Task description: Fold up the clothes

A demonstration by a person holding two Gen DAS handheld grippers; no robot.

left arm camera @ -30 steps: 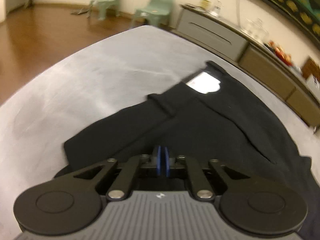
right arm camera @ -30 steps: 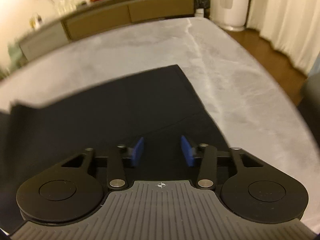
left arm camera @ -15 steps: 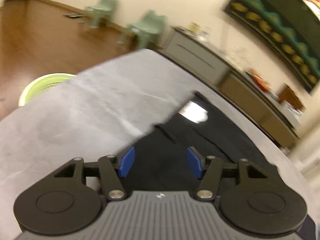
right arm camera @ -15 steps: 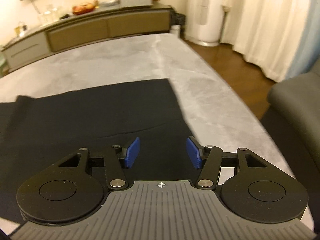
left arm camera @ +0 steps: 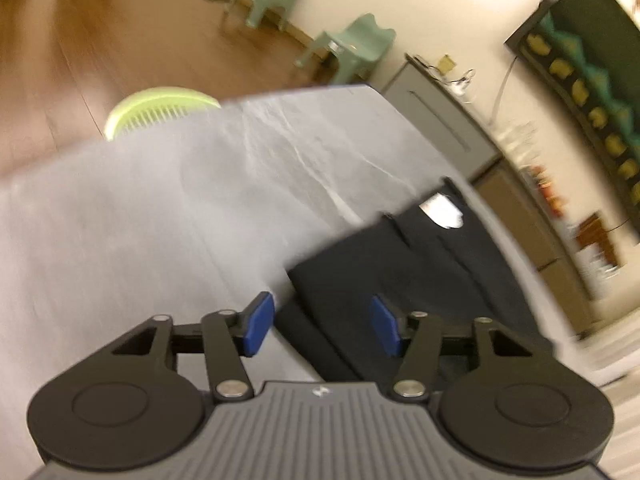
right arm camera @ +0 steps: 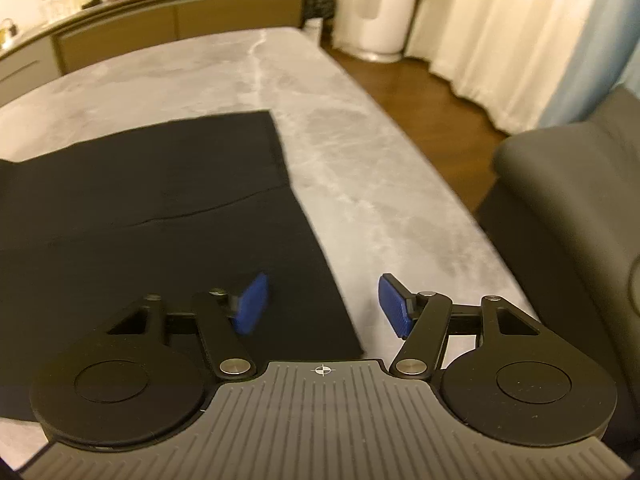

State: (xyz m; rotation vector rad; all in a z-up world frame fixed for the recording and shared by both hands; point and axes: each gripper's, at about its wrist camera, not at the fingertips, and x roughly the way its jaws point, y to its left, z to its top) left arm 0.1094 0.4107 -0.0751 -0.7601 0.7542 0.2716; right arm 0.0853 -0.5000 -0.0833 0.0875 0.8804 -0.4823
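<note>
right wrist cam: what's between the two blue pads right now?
Right wrist view: between the right gripper's open pads lie the black garment's right edge and bare grey table. Nothing is pinched.

Right claw point(right arm camera: 320, 304) gapes empty over black garment point(right arm camera: 152, 200) edge on grey table point(right arm camera: 360, 168).

Garment point(right arm camera: 152, 208): black, white label point(left arm camera: 442, 210). Table point(right arm camera: 352, 152): grey, white-veined. Pads point(right arm camera: 250, 303): blue. Basket point(left arm camera: 156, 110): lime green. Chairs point(left arm camera: 352, 50): pale green.
</note>
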